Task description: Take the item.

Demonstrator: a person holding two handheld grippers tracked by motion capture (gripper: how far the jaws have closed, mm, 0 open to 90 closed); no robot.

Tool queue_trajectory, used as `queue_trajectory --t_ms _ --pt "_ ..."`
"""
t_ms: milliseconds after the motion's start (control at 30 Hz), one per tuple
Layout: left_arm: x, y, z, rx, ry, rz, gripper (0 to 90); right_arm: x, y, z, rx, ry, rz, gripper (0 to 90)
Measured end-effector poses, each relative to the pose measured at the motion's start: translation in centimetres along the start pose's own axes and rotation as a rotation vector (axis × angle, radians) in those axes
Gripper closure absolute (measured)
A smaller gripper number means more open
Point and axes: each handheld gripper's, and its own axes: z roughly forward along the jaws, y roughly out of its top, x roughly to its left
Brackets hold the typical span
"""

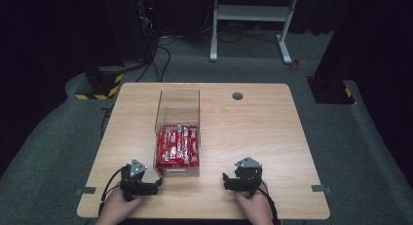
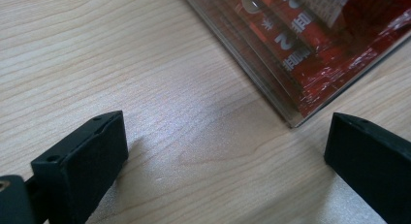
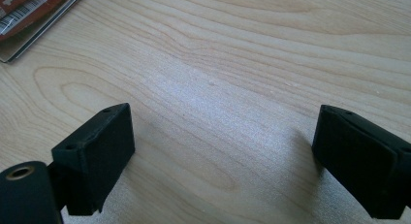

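A clear plastic box [image 1: 178, 104] stands in the middle of the wooden table [image 1: 253, 132]. Its near half holds a row of red snack packets [image 1: 178, 146]. My left gripper [image 1: 157, 185] rests low at the table's front, just left of the box's near corner, jaws wide apart with bare wood between them. In the left gripper view the box corner [image 2: 289, 118] and red packets [image 2: 315, 54] lie just beyond the open left gripper [image 2: 225, 161]. My right gripper [image 1: 226, 181] sits to the right of the box, open [image 3: 225, 156] over bare wood; the box's edge [image 3: 19, 40] shows at the upper left.
A small round grommet [image 1: 237, 96] sits near the table's far edge. Tape tabs mark the front left [image 1: 85, 190] and front right [image 1: 321, 188] edges. A white stand [image 1: 251, 13] and dark equipment bases [image 1: 100, 84] are on the floor behind the table.
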Motion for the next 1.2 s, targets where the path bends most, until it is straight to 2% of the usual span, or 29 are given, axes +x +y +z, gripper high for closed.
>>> queue_trajectory --t_ms 833,1067,1200 --pt "0.02 0.01 0.01 0.000 -0.001 0.000 2.1 -0.06 -0.11 -0.10 -0.001 0.012 -0.008 7.8" --pt "0.01 -0.02 -0.01 -0.001 0.001 0.000 2.2 -0.20 -0.02 -0.23 0.003 0.016 -0.024 10.1" --pt "0.01 -0.02 -0.02 -0.001 0.001 0.000 2.3 -0.42 0.02 -0.58 -0.017 0.018 -0.019 10.7"
